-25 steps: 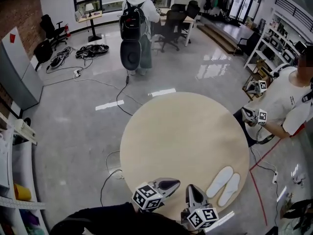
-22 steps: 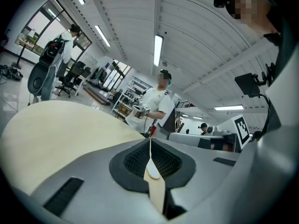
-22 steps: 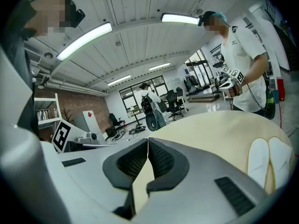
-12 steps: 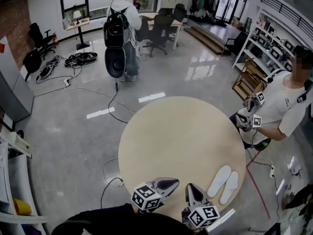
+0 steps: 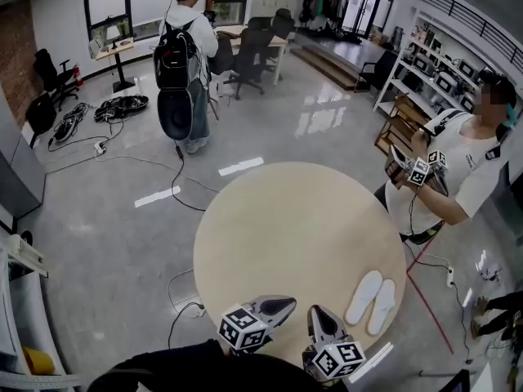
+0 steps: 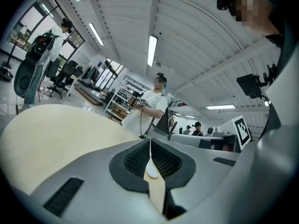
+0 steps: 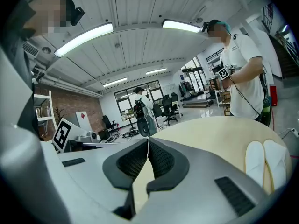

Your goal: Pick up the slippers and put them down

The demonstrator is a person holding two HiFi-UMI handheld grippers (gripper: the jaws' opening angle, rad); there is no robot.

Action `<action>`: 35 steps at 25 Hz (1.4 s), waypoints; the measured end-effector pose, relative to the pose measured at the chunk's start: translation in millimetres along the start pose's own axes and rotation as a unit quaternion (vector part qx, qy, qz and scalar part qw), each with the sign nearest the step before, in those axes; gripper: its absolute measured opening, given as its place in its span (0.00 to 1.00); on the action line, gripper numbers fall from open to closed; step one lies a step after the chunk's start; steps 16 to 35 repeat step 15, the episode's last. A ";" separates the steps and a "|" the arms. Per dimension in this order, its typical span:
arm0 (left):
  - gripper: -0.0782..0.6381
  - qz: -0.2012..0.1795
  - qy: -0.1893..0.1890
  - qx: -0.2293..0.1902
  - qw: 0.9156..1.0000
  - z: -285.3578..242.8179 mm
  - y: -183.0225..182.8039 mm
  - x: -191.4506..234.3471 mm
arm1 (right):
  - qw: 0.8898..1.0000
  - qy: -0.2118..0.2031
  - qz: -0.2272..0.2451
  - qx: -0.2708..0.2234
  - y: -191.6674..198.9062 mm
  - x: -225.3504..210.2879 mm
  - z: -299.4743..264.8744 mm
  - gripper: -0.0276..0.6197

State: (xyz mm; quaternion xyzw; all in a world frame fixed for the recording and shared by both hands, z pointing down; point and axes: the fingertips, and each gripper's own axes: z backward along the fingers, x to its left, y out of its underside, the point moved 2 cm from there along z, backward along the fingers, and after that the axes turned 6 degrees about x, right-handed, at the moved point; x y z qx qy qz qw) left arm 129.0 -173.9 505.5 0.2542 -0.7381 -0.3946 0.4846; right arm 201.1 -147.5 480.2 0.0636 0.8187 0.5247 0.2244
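Pale wood, the round table [image 5: 286, 227] filled the middle of the room. The white slippers [image 5: 365, 296] lay side by side, seemingly touching, by its near right edge. The left gripper [image 5: 290, 304] and right gripper [image 5: 316, 313] hovered at the near rim, jaws pressed together on nothing, the right nearer the pair. That fitted slippers awaiting a lift or ones set down again. Either way, the closed tips were best kept off them.

Round beige table [image 5: 286, 227] — 2 people nearby: backpack wearer [image 5: 184, 64] beyond, white-shirted person [image 5: 462, 166] beside it
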 end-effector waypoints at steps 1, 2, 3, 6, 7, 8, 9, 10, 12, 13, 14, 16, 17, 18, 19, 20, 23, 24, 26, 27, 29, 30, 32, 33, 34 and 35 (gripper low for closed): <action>0.14 0.000 0.000 0.000 1.000 -5.0 -1.6 0.2 | 1.000 0.000 0.000 0.001 -1.5 -4.8 0.0 0.07; 0.14 0.000 0.000 -0.001 1.000 -6.2 -2.3 0.3 | 1.000 0.001 0.001 0.001 -1.5 -6.1 -0.1 0.07; 0.14 0.000 0.001 -0.002 1.000 -2.2 -1.6 0.4 | 1.000 0.001 0.001 0.002 0.5 -2.4 -0.4 0.07; 0.14 -0.002 0.002 -0.005 1.000 20.5 4.6 1.0 | 1.000 0.000 0.003 0.004 11.1 19.5 -2.1 0.07; 0.14 -0.002 0.001 -0.006 1.000 24.4 6.6 1.9 | 1.000 -0.001 0.003 0.005 13.8 23.3 -3.1 0.07; 0.14 -0.001 0.000 -0.006 1.000 26.1 8.5 3.2 | 1.000 -0.002 0.004 0.006 16.0 24.9 -4.3 0.07; 0.14 0.000 -0.001 -0.007 1.000 26.2 10.0 4.5 | 1.000 -0.004 0.005 0.007 17.3 24.8 -5.4 0.07; 0.14 0.001 -0.003 -0.007 1.000 25.0 10.3 5.3 | 1.000 -0.005 0.006 0.007 17.2 23.7 -6.1 0.07; 0.14 0.001 -0.005 -0.008 1.000 19.4 6.3 3.4 | 1.000 -0.008 0.008 0.008 12.1 18.5 -5.0 0.07; 0.14 0.001 -0.006 -0.008 1.000 15.4 2.7 1.4 | 1.000 -0.009 0.009 0.008 7.6 15.1 -3.6 0.07; 0.14 0.001 -0.007 -0.009 1.000 11.2 -1.5 -0.9 | 1.000 -0.010 0.011 0.008 2.6 11.5 -1.9 0.07; 0.14 0.000 -0.007 -0.010 1.000 6.9 -5.9 -3.3 | 1.000 -0.011 0.012 0.008 -2.7 7.9 -0.2 0.07; 0.14 0.000 -0.007 -0.010 1.000 6.9 -5.9 -3.3 | 1.000 -0.011 0.012 0.008 -2.7 7.9 -0.2 0.07; 0.14 0.000 -0.007 -0.010 1.000 6.9 -5.9 -3.3 | 1.000 -0.011 0.012 0.008 -2.7 7.9 -0.2 0.07; 0.14 0.000 -0.007 -0.010 1.000 6.9 -5.9 -3.3 | 1.000 -0.011 0.012 0.008 -2.7 7.9 -0.2 0.07; 0.14 0.000 -0.007 -0.010 1.000 6.9 -5.9 -3.3 | 1.000 -0.011 0.012 0.008 -2.7 7.9 -0.2 0.07; 0.14 0.000 -0.007 -0.010 1.000 6.9 -5.9 -3.3 | 1.000 -0.011 0.012 0.008 -2.7 7.9 -0.2 0.07; 0.14 0.000 -0.007 -0.010 1.000 6.9 -5.9 -3.3 | 1.000 -0.011 0.012 0.008 -2.7 7.9 -0.2 0.07; 0.14 0.000 -0.007 -0.010 1.000 6.9 -5.9 -3.3 | 1.000 -0.011 0.012 0.008 -2.7 7.9 -0.2 0.07; 0.14 0.000 -0.007 -0.010 1.000 6.9 -5.9 -3.3 | 1.000 -0.011 0.012 0.008 -2.7 7.9 -0.2 0.07; 0.14 0.000 -0.007 -0.010 1.000 6.9 -5.9 -3.3 | 1.000 -0.011 0.012 0.008 -2.7 7.9 -0.2 0.07; 0.14 0.000 -0.007 -0.010 1.000 6.9 -5.9 -3.3 | 1.000 -0.011 0.012 0.008 -2.7 7.9 -0.2 0.07; 0.14 0.000 -0.007 -0.010 1.000 6.9 -5.9 -3.3 | 1.000 -0.011 0.012 0.008 -2.7 7.9 -0.2 0.07; 0.14 0.000 -0.007 -0.010 1.000 6.9 -5.9 -3.3 | 1.000 -0.011 0.012 0.008 -2.7 7.9 -0.2 0.07; 0.14 0.000 -0.007 -0.010 1.000 6.9 -5.9 -3.3 | 1.000 -0.011 0.012 0.008 -2.7 7.9 -0.2 0.07; 0.14 0.000 -0.007 -0.010 1.000 6.9 -5.9 -3.3 | 1.000 -0.011 0.012 0.008 -2.7 7.9 -0.2 0.07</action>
